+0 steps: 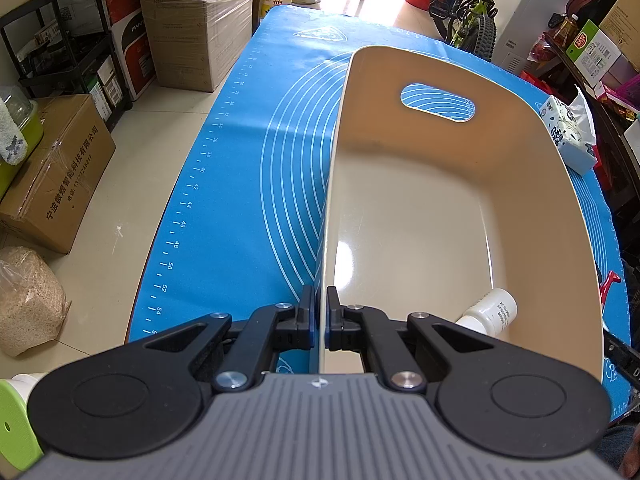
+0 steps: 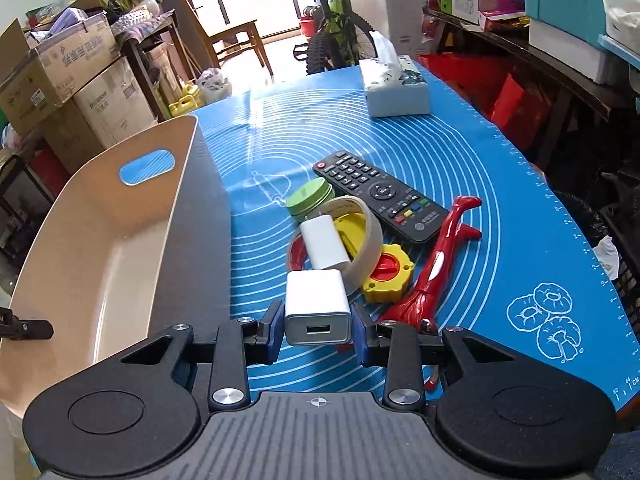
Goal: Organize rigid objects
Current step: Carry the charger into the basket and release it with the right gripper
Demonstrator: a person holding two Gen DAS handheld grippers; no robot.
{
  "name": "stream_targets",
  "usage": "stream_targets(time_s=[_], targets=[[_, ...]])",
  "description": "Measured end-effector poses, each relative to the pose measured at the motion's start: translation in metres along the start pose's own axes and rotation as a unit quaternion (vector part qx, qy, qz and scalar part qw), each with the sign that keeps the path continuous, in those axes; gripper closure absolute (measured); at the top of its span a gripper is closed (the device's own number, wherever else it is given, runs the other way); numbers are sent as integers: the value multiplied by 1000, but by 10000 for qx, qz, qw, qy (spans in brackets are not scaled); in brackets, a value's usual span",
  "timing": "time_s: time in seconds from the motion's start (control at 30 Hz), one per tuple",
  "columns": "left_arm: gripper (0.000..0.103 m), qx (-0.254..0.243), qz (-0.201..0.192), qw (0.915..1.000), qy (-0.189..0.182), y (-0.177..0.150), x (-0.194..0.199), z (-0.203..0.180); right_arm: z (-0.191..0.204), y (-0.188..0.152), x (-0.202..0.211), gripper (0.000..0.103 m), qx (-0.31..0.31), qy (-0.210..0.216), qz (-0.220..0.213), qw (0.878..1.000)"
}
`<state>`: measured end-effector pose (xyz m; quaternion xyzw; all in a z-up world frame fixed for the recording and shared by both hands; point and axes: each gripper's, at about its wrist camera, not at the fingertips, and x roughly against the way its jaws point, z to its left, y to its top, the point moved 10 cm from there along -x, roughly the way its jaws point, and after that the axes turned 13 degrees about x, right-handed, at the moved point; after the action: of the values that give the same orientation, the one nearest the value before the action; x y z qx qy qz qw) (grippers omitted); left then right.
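Note:
My left gripper (image 1: 323, 316) is shut on the left wall of a beige bin (image 1: 460, 184); a white bottle (image 1: 490, 312) lies in its near right corner. The right wrist view shows the same beige bin (image 2: 100, 220) on the left. My right gripper (image 2: 318, 330) is shut on a white USB charger (image 2: 318, 312), held above the blue mat (image 2: 520, 200). Beyond it lies a pile: another white charger (image 2: 324, 242), a tape roll (image 2: 366, 232), a green tin (image 2: 310, 198), a black remote (image 2: 380, 194), a yellow and red knob (image 2: 386, 272) and a red figurine (image 2: 440, 256).
A tissue box (image 2: 396, 88) stands at the mat's far end, also seen as the tissue box (image 1: 568, 132) right of the bin. Cardboard boxes (image 1: 56, 172) and a bicycle (image 1: 468, 4) crowd the floor around the table. A dark shelf (image 2: 540, 52) runs along the right.

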<state>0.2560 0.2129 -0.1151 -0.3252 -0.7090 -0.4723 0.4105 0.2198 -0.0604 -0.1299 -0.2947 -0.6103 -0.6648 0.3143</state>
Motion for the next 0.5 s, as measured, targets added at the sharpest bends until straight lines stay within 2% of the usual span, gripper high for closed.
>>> stream_targets(time_s=[0.17, 0.5], targets=[[97, 1, 1, 10000, -3, 0, 0, 0, -2, 14, 12, 61, -6, -8, -202, 9998], [97, 1, -1, 10000, 1, 0, 0, 0, 24, 79, 50, 61, 347, 227, -990, 9942]])
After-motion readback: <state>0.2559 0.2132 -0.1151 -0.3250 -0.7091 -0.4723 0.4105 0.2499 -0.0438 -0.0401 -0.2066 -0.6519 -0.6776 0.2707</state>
